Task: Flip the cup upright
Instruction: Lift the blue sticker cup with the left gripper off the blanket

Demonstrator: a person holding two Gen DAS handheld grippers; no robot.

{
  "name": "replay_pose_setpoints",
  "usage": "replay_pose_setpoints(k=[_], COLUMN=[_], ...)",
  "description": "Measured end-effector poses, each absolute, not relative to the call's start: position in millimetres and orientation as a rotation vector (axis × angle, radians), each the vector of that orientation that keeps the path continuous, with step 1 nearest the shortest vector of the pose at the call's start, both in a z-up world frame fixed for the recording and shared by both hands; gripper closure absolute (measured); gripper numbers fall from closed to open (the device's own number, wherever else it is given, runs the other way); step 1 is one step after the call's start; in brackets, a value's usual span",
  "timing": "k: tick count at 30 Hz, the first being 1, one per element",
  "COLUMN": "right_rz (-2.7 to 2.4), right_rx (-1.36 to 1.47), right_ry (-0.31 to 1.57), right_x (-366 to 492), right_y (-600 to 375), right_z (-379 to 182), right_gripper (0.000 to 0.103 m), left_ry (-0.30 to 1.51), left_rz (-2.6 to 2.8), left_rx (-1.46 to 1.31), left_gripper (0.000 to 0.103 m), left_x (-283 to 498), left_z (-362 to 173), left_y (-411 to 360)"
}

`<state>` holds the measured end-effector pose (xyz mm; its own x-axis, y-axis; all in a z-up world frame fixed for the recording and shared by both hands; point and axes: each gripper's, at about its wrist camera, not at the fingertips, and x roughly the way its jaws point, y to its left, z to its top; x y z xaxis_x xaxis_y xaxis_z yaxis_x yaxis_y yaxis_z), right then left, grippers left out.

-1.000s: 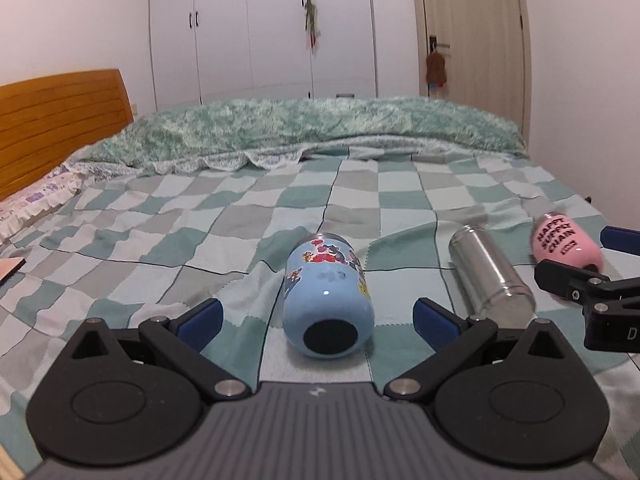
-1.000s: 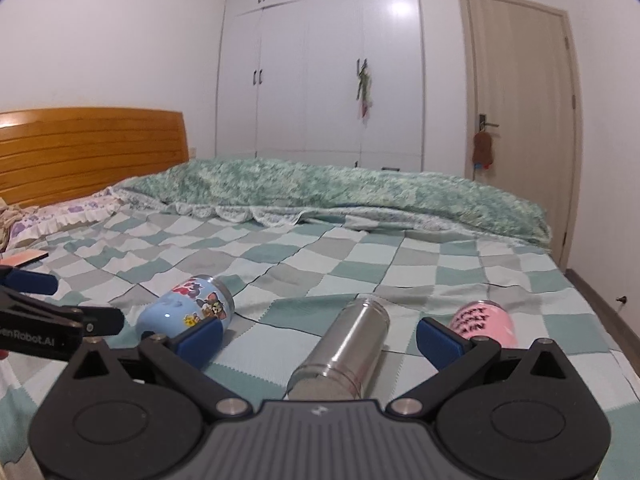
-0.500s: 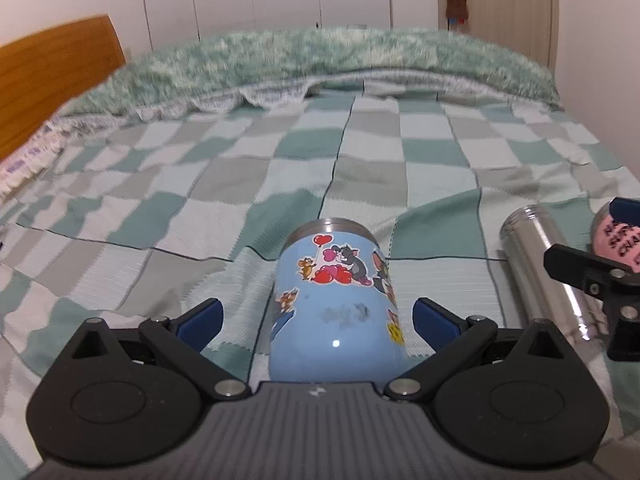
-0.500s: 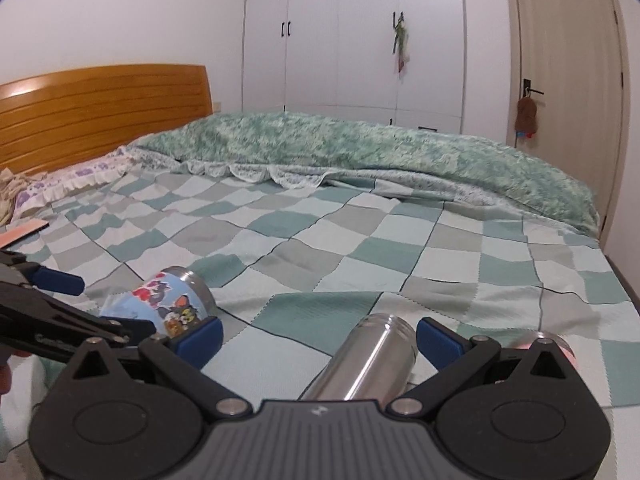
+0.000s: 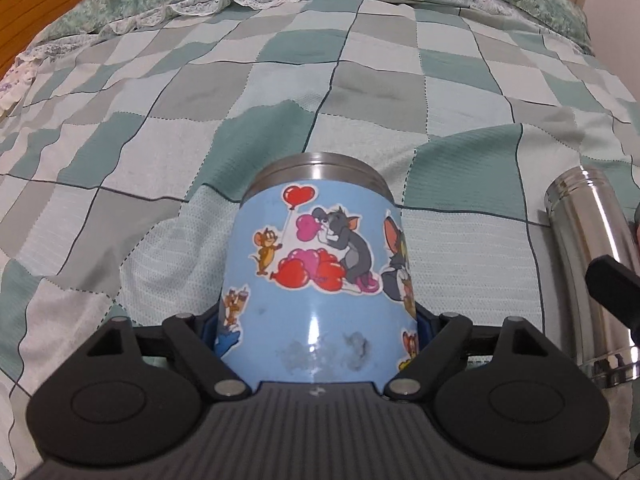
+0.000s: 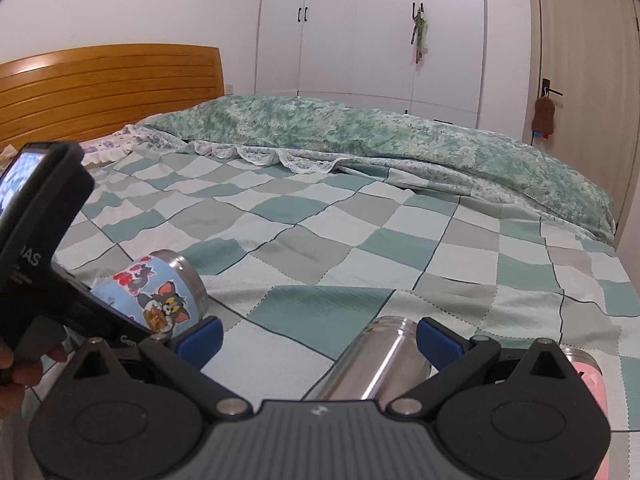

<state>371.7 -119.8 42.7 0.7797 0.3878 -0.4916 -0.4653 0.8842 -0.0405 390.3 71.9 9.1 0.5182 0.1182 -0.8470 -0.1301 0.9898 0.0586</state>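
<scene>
The blue cartoon cup point(image 5: 320, 276) is lying on its side on the checked bedspread point(image 5: 360, 92), near the edge closest to me, its steel rim pointing toward the far side of the bed. My left claw point(image 5: 318, 328) is gripping it, its blue pads pressing against both sides of the cup's body near the base. Just beside it, to the right, a steel flask point(image 5: 592, 260) is lying on its side too. My right claw point(image 6: 318, 338) is hovering with its fingers spread wide, the flask's end sitting between them untouched. A pink cup point(image 6: 586, 374) is peeking out at the right.
</scene>
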Motion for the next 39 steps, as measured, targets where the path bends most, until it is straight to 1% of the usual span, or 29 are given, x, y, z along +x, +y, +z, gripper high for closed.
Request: replay_pose_setpoints(k=[11,17,22,30,39], right_rz=[0.463,0.452,0.445,0.428,0.401], right_rx=[-0.147,-0.132,-0.127,-0.139,-0.121], right_ry=[0.494,0.483,0.481,0.485,0.527], right_x=[346.7,305.3,261.9,196.7,154.4], right_y=[-123.4,-133.4,-143.6,-162.6,-184.3], right_z=[50.6,65.9,77.2,85.4,72.7], right_gripper=[0.000,0.001,0.001,0.000,0.000], left_ry=[1.000,0.972,0.967,0.973,0.990], left_rz=[0.117,0.083,0.055,0.011,-0.017], left_rx=[-0.027,-0.007,-0.017,-0.038,-0.035], left_gripper=[0.019,0.019,0.019,0.019,0.019], left_x=[361.8,314.9,269.9,208.1,173.1], left_z=[18.0,39.6,47.5,43.8,28.4], left_y=[69.7,59.9,52.6,34.3,11.9])
